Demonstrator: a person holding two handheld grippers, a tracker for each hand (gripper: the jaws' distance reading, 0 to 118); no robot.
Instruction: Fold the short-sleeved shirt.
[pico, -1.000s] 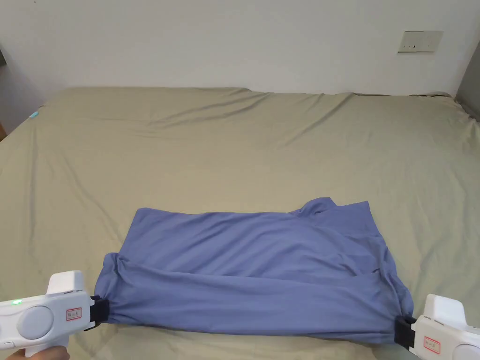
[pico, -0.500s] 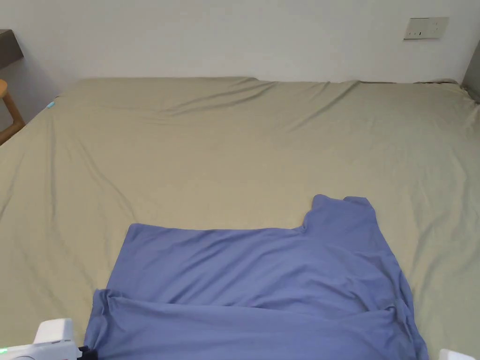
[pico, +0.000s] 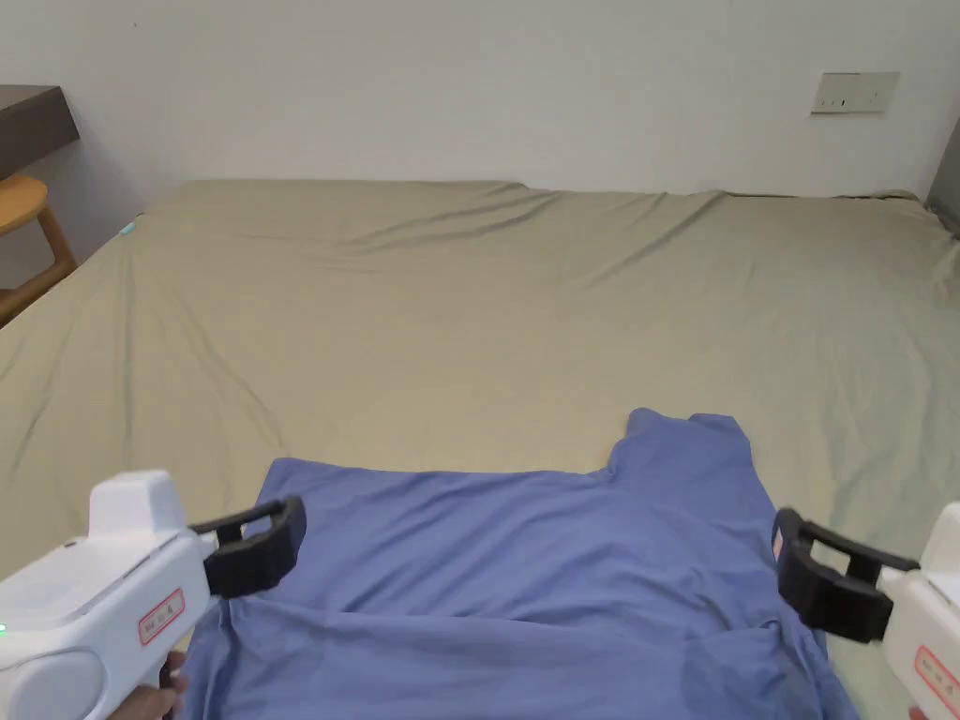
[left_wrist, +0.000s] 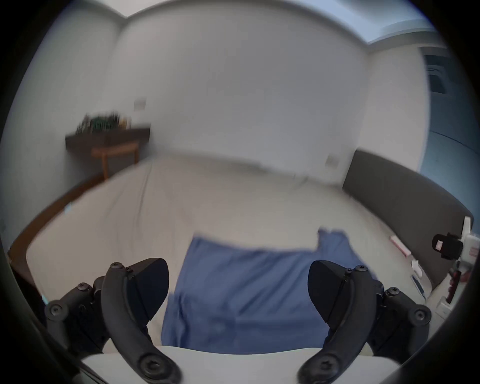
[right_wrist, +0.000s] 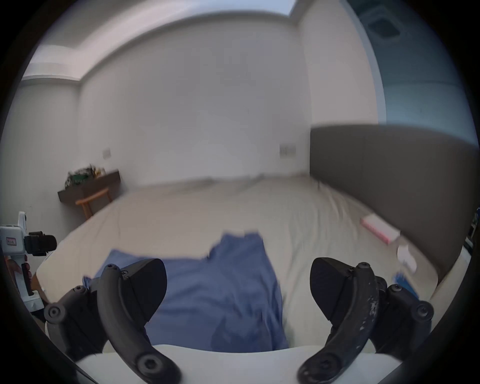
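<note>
Both grippers have let go of the shirt's near edge since a second ago and now hang above it. On the left, the left gripper (pico: 267, 544) has its jaws spread, holding nothing. Between them the blue shirt (pico: 525, 581) lies flat on the bed (pico: 469, 309), near edge folded over. On the right, the right gripper (pico: 811, 577) is likewise spread and empty.

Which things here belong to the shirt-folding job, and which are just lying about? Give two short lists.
Part of the job:
blue shirt, lying on the bed
left tongs, open
right tongs, open

Just lying about:
pink and white box near the headboard
wooden stool
dark shelf
</note>
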